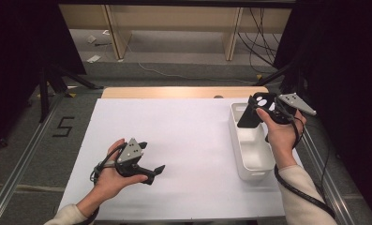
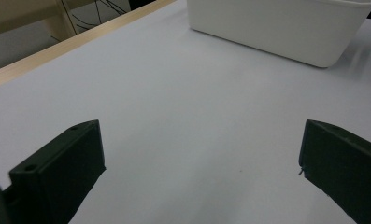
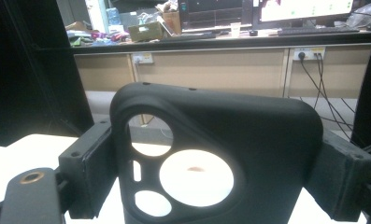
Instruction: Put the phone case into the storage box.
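White sheeting covers the one table (image 1: 183, 140), with two grippers and one white bin (image 1: 249, 154) on view. At the left, the left gripper (image 1: 152, 157) rests low over bare sheet, its jaws standing wide apart with nothing between them. At the right, above the bin's far end, the right gripper (image 1: 257, 108) is clamped on a single black phone case (image 3: 220, 154): matte, round-cornered, pierced by several camera cutouts. Its lower end is cut off in the right gripper view, and the bin's inside is partly hidden by the hand.
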Motion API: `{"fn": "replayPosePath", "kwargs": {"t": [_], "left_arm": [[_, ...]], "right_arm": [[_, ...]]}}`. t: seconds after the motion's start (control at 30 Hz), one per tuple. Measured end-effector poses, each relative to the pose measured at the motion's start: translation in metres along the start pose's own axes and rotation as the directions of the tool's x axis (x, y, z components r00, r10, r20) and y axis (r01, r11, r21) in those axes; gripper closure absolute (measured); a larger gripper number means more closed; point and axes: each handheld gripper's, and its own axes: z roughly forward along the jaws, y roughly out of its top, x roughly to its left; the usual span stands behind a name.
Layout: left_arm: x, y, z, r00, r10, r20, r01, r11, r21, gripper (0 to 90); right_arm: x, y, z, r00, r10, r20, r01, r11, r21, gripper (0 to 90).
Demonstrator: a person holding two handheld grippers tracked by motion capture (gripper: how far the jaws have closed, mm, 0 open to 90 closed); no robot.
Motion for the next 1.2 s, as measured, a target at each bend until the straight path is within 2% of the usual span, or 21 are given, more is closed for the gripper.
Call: {"fn": "replayPosePath", "kwargs": {"t": [1.2], "left_arm": [[0.000, 0.000, 0.000, 1.0000, -0.001, 0.001, 0.001, 1.0000, 0.000, 0.0]], "right_arm": [[0.001, 0.001, 0.016, 0.9997, -0.024, 0.008, 0.023, 0.999, 0.040, 15.6]]}}
